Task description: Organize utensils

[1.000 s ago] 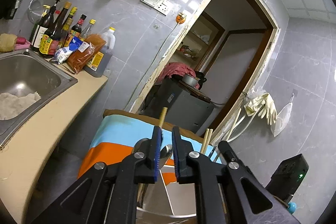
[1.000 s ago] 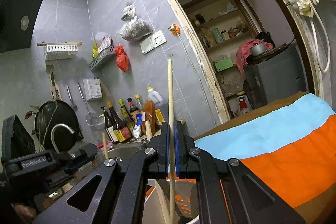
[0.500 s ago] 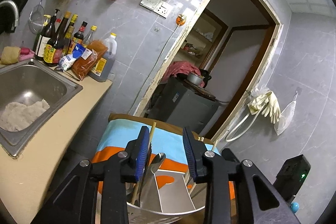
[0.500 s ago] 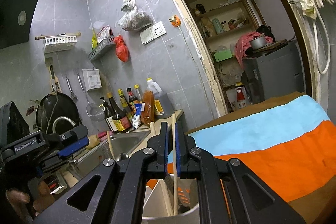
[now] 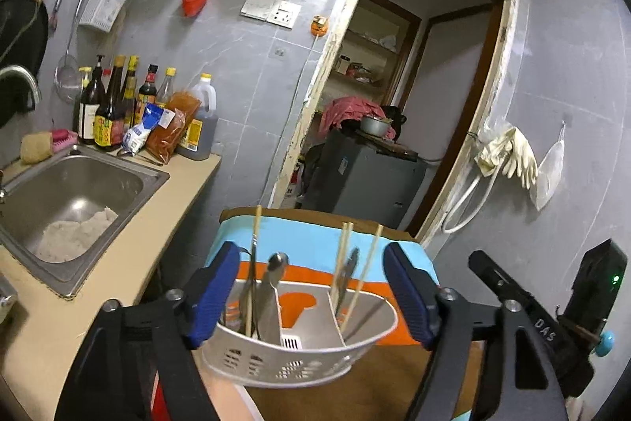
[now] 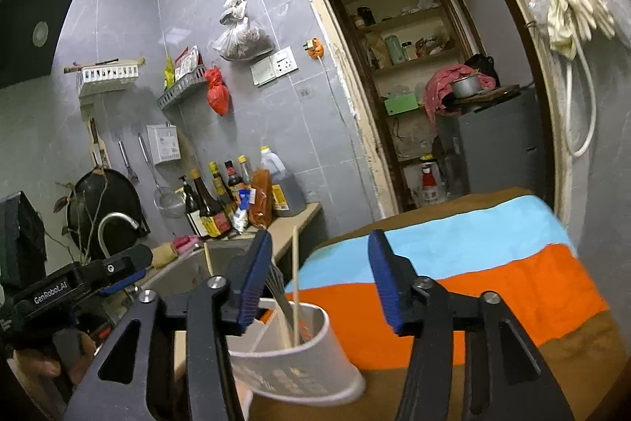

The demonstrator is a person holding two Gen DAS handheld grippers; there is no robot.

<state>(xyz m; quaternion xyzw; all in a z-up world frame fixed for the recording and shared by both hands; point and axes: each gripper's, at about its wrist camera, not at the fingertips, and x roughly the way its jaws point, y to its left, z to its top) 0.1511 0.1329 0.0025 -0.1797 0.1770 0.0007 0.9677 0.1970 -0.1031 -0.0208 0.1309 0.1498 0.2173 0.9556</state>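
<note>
A white slotted utensil holder stands on a table with a blue, orange and brown striped cloth. Its left compartment holds a wooden chopstick and metal cutlery. Two chopsticks lean in the right compartment. My left gripper hangs above and behind the holder, its jaws opening wide with nothing between the pads. My right gripper is also opening and holds nothing. It is raised over the holder, where a chopstick stands free.
To the left runs a beige counter with a steel sink and a row of sauce bottles. Behind the table are an open doorway and a grey cabinet. Rubber gloves hang on the right wall.
Both grippers went from shut on a chopstick each to open. The chopsticks dropped into the holder. Both grippers have drawn back and up from it.
</note>
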